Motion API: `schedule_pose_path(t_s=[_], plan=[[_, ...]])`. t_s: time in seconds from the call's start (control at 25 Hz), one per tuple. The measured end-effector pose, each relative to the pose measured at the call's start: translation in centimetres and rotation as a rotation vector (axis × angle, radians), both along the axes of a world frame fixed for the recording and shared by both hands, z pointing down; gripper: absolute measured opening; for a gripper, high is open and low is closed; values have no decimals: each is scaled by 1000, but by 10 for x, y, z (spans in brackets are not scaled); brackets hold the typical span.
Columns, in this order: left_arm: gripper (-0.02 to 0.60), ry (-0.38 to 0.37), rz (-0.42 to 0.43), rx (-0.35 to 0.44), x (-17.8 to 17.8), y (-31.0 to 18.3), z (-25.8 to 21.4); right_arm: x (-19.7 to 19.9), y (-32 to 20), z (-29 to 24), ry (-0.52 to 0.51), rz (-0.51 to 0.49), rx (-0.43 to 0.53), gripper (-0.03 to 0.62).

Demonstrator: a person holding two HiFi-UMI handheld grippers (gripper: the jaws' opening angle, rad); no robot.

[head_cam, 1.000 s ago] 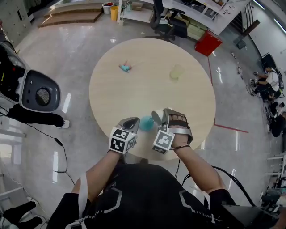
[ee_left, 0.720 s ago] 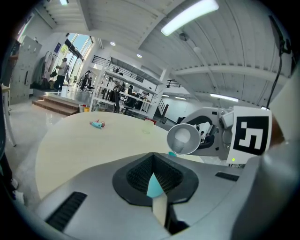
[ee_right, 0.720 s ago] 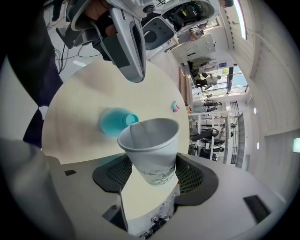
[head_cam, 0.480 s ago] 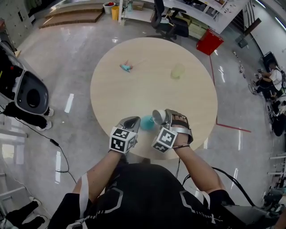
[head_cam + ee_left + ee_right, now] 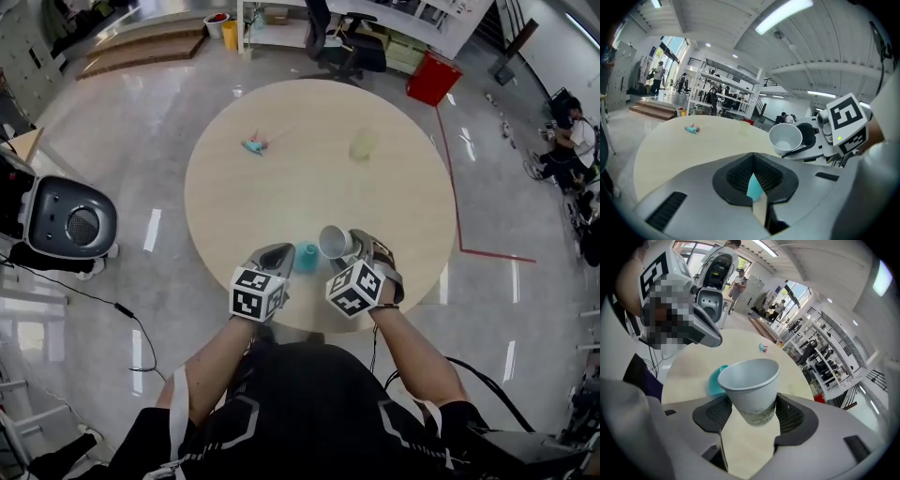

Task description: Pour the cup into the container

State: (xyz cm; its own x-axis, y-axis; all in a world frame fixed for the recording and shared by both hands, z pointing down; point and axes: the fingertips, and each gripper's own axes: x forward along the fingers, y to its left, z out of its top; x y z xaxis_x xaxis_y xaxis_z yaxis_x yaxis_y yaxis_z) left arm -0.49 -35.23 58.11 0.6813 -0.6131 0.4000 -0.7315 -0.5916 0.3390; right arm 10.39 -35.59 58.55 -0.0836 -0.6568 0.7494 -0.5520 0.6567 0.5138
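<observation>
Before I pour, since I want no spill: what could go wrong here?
1. The right hand-held gripper pinches the paper cup low on its soft wall, so it may squash or slip when tilted.
2. The teal container sits beside the cup's mouth, not under it, so the pour may miss onto the table.
3. The left hand-held gripper seems to hold only a sliver of the container near the table's edge, so a nudge could tip it.

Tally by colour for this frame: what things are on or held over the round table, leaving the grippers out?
White: 1, the paper cup
Teal: 2, the container and a small object at the far side
Pale yellow: 1, a translucent cup
Total: 4
</observation>
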Motion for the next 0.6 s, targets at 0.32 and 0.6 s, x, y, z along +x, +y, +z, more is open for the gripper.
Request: schedule_pose_path(t_s=[0.32,0.6], plan=[[0,3,13,15,19,-2,-13,24,6,-9,-358,164,-78,295],[0,-1,14,18,29,-4,-13,46,8,-9,-423,180,-50,295]])
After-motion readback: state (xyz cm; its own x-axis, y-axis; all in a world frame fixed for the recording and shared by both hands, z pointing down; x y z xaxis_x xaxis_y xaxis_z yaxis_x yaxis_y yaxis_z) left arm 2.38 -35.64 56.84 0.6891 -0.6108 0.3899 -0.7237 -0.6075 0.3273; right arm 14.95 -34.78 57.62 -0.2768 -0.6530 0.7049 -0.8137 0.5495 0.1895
